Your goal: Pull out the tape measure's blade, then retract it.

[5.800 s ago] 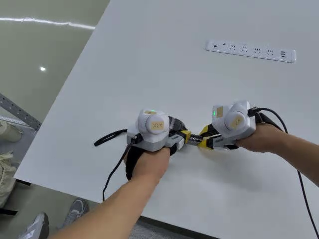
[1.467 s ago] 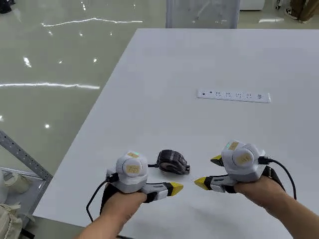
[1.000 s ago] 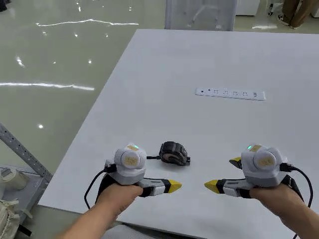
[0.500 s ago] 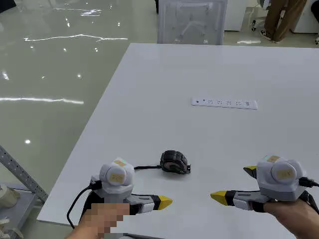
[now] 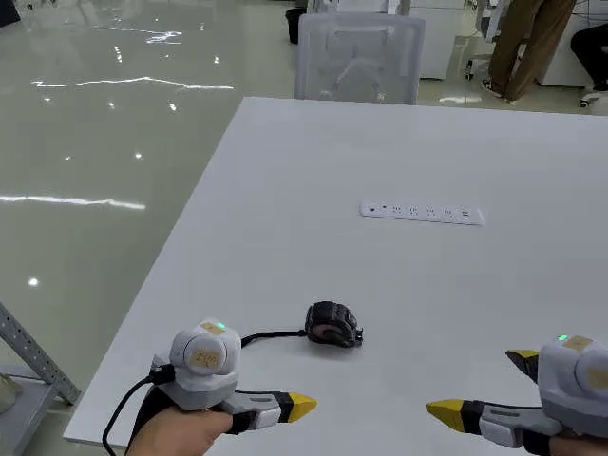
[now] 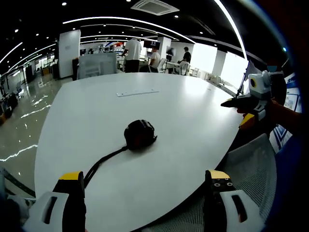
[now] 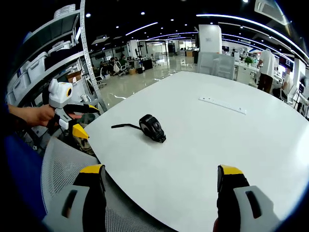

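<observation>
Tape measure (image 5: 332, 324) by table's (image 5: 285, 190) front edge, blade seemingly retracted; judging the job done, we hold left gripper (image 6: 145, 176), right gripper (image 7: 161, 169) spread, empty.

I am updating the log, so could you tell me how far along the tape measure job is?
Done, apparently: the tape measure lies on the table with no blade showing. In hand: nothing; the left gripper and right gripper are open, apart from it. Left: nothing evident.
</observation>
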A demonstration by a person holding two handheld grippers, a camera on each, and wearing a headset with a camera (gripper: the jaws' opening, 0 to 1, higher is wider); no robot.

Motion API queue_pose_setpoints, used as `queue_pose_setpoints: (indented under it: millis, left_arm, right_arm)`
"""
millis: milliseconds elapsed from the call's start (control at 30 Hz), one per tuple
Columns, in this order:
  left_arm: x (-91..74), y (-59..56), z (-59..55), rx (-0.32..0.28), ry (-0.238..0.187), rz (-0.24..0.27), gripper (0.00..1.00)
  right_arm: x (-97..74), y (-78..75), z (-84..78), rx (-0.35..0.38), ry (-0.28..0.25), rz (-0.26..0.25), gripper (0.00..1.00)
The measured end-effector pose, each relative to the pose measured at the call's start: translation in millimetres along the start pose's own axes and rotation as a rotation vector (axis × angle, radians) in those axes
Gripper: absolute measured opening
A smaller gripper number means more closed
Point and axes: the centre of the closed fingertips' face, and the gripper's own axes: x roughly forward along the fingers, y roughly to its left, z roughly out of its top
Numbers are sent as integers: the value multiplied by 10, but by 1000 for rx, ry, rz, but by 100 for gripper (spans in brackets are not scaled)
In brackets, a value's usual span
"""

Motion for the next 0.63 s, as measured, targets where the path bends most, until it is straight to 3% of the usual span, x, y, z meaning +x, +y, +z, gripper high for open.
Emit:
queue_pose_setpoints:
  millis: [300, 633]
  left_arm:
    - [-227, 67, -31, 11, -11, -14, 100]
    - [-400, 58, -72, 32, -13, -44, 100]
  right_arm:
    - [-249, 47, -39, 24, -17, -50, 94]
    - [-505, 134, -10, 40, -24, -100, 95]
